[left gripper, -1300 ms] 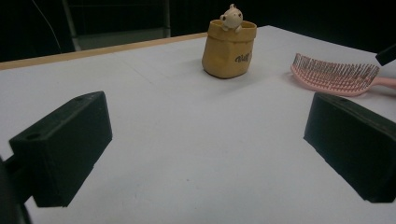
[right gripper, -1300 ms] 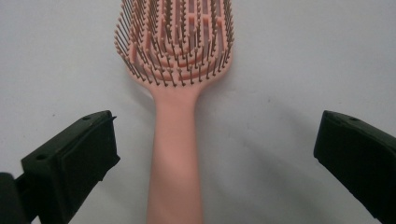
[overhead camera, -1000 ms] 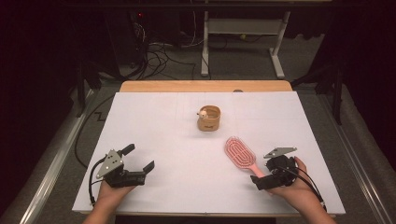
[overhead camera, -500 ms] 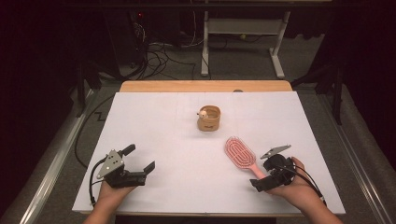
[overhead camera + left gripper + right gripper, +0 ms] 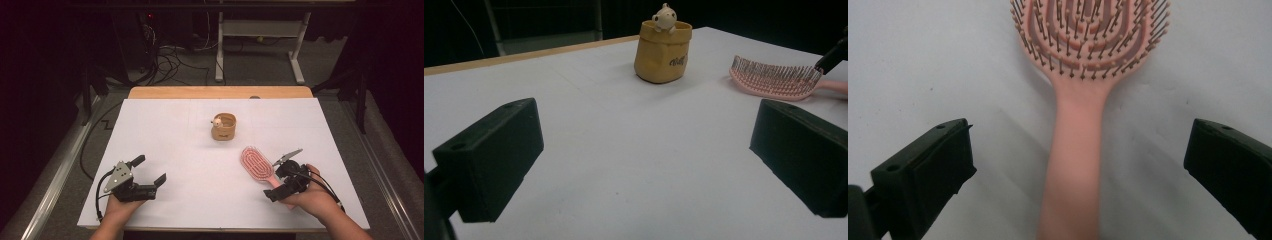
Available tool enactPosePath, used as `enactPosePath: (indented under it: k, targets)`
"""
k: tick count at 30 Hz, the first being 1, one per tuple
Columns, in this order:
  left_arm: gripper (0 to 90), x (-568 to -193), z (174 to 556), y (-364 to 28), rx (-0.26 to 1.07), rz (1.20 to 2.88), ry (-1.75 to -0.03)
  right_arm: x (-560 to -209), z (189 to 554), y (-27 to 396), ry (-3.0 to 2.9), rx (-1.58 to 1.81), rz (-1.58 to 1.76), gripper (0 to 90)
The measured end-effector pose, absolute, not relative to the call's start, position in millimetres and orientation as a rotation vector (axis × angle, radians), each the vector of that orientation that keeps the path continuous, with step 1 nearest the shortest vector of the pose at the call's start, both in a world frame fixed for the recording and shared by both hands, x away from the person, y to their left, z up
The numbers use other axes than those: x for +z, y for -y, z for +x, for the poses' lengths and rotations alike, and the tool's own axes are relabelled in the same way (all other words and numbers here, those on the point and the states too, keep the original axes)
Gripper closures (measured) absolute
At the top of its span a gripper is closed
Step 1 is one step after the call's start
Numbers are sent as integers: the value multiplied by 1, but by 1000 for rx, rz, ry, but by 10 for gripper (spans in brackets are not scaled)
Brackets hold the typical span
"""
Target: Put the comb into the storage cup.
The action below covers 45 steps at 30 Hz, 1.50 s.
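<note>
From the high view, the pink hairbrush (image 5: 256,165) lies bristles up on the white bench (image 5: 165,130), toward the near right. Its head points to about 11 o'clock and its handle runs back toward 5 o'clock, straight into the right tool (image 5: 286,181). That tool sits over the handle end with its jaws spread, nothing between them closed. The left tool (image 5: 142,182) rests far off at the near left, jaws released and empty, so the right hand (image 5: 312,197) is plainly the nearer one. A small tan pouch (image 5: 223,127) with a little figure on its rim stands at 12 o'clock from the brush, well apart from it.

In the left gripper view, both black jaws stand wide over bare bench. The pouch (image 5: 662,49) is ahead at roughly 12 o'clock and the hairbrush (image 5: 774,80) lies at 2 o'clock, side-on, bristles upward.

In the right gripper view, the hairbrush (image 5: 1080,130) handle runs up the middle from 6 o'clock to the head at 12 o'clock, between the two open jaws and touching neither. The handle's long axis lies along the tool's line of sight and across the closing direction, so I judge that shutting here, perhaps after a slight drop, would pinch the handle across its width.
</note>
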<state>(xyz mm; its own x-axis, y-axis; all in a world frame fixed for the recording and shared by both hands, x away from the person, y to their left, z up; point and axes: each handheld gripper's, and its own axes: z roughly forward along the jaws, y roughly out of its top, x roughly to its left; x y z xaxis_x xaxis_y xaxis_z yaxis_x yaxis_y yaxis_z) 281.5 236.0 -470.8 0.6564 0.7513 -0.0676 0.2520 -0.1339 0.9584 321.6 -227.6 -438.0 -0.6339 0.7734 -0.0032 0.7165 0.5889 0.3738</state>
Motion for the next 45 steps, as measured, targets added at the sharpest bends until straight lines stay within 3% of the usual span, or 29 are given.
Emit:
enactPosePath:
  k: [45]
  targets:
    - [12, -471, 281, -237, 528, 1695, -813, -441, 395, 169, -2729, 300, 1224, 3]
